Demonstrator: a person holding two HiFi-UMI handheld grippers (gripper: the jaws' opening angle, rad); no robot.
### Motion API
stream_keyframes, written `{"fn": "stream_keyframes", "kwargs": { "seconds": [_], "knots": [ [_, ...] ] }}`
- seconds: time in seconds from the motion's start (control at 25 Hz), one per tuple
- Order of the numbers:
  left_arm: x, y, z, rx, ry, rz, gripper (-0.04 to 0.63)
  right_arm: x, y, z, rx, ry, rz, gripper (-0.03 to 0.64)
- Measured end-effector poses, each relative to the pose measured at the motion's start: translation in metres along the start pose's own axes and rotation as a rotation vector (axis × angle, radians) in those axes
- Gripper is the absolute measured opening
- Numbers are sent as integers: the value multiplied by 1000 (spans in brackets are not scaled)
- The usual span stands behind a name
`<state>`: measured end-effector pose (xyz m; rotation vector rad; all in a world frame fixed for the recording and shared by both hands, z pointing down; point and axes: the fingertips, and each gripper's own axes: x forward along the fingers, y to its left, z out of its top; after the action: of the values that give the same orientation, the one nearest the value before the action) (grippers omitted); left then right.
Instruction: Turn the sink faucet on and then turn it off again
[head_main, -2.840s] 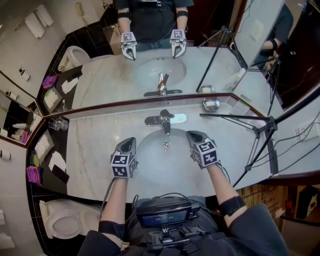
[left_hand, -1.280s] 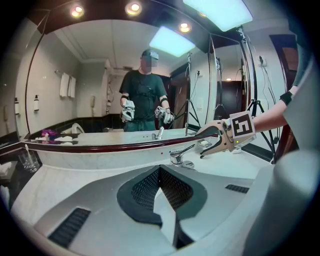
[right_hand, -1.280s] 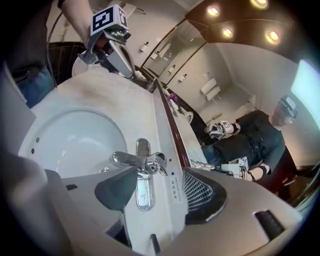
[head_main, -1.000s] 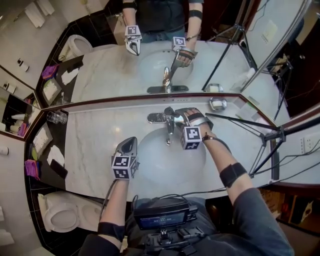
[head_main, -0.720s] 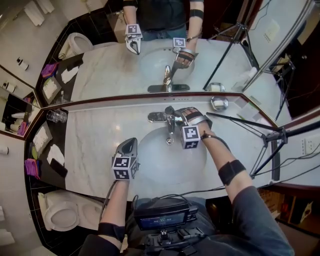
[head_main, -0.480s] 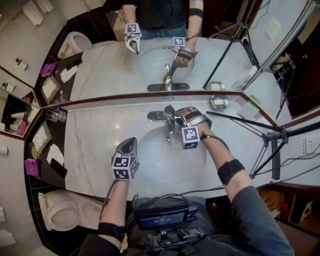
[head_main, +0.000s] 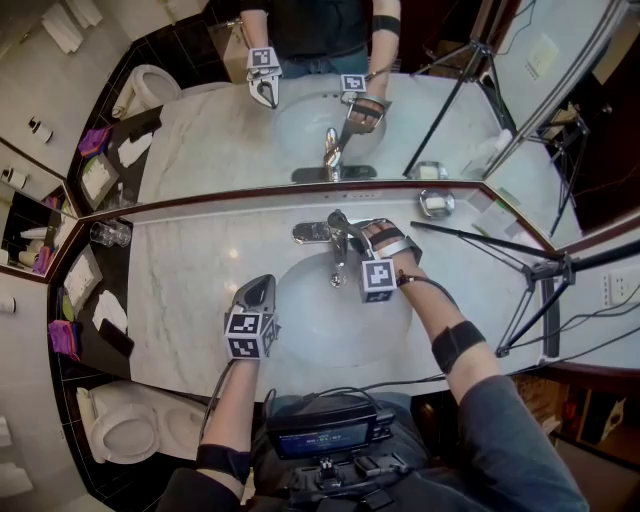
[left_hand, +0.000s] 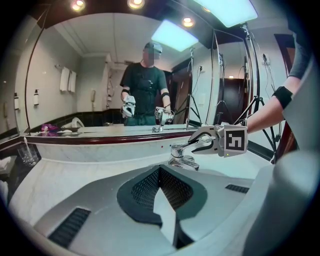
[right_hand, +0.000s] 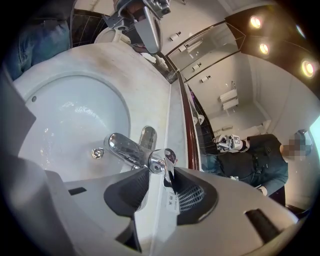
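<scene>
The chrome faucet (head_main: 338, 262) stands at the back of the white sink (head_main: 300, 345). My right gripper (head_main: 350, 233) reaches in from the right. Its jaws have just been closing and now press on the faucet handle (right_hand: 161, 161), one pad on each side. The spout (right_hand: 125, 148) points over the drain (right_hand: 97, 153), and no stream of water shows. My left gripper (head_main: 262, 284) hovers over the basin's left rim, shut with nothing in it. In the left gripper view the left gripper (left_hand: 161, 173) points at the faucet (left_hand: 182, 154), with the right gripper (left_hand: 201, 142) on it.
A wide mirror (head_main: 330, 110) backs the marble counter (head_main: 190, 290). A tripod (head_main: 500, 250) leans over the counter's right end, near a soap dish (head_main: 437, 203). A glass tumbler (head_main: 108, 233) sits at the far left. A toilet (head_main: 125, 435) is lower left.
The right gripper went from the basin's right side up to the faucet and settled around its handle. The left gripper stayed by the left rim.
</scene>
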<state>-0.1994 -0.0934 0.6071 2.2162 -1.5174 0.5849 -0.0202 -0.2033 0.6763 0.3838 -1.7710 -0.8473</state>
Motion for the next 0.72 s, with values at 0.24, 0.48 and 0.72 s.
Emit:
{"fn": "stream_keyframes", "kwargs": {
  "seconds": [0.24,0.48,0.72],
  "knots": [
    [2,-1,2,3,-3,-4,3,0,7,-3,11,5,5,161],
    [1,-2,1,3,1,-4,3,0,24,-10,29,28,16,160],
    [1,-3,3,5,2,-3,3,0,27,-9,57,26,17,161]
  ]
}}
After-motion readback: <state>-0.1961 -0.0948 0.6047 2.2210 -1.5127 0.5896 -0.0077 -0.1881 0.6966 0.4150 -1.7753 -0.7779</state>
